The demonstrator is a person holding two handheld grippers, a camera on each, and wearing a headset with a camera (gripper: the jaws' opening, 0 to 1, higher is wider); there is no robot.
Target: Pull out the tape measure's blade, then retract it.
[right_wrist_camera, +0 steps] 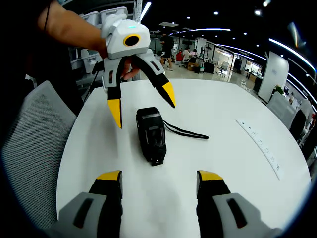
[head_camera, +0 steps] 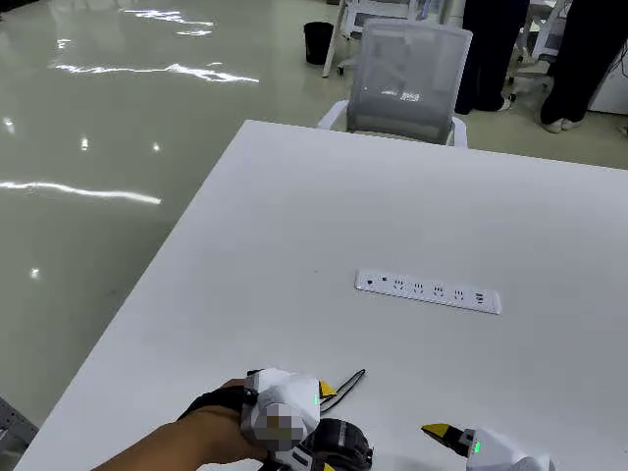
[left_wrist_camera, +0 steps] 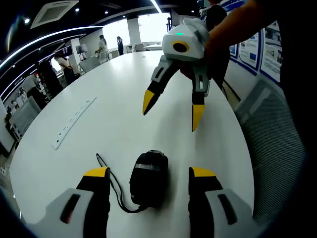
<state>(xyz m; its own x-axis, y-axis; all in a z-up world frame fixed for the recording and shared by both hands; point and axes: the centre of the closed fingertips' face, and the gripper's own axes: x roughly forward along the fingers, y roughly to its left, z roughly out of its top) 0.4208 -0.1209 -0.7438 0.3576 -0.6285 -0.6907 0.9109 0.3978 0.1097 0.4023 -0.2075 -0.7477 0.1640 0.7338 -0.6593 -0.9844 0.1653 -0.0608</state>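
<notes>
A black tape measure (left_wrist_camera: 148, 177) with a thin black wrist cord (left_wrist_camera: 113, 186) lies on the white table (head_camera: 392, 206), its blade inside the case. My left gripper (left_wrist_camera: 149, 173) is open, and its yellow-tipped jaws stand either side of the case without touching it. In the head view the left gripper (head_camera: 332, 430) is at the bottom edge over the tape measure (head_camera: 343, 444). My right gripper (right_wrist_camera: 160, 176) is open and empty, facing the tape measure (right_wrist_camera: 151, 134) from a short way off. Opposite it hangs the left gripper (right_wrist_camera: 142, 103); the right gripper (left_wrist_camera: 172, 109) also shows above the table.
A white power strip (head_camera: 427, 290) lies across the middle of the table. A grey mesh chair (head_camera: 407, 83) stands at the far edge, with a black bin (head_camera: 318, 41) and standing people behind it. The table's left edge drops to a glossy floor.
</notes>
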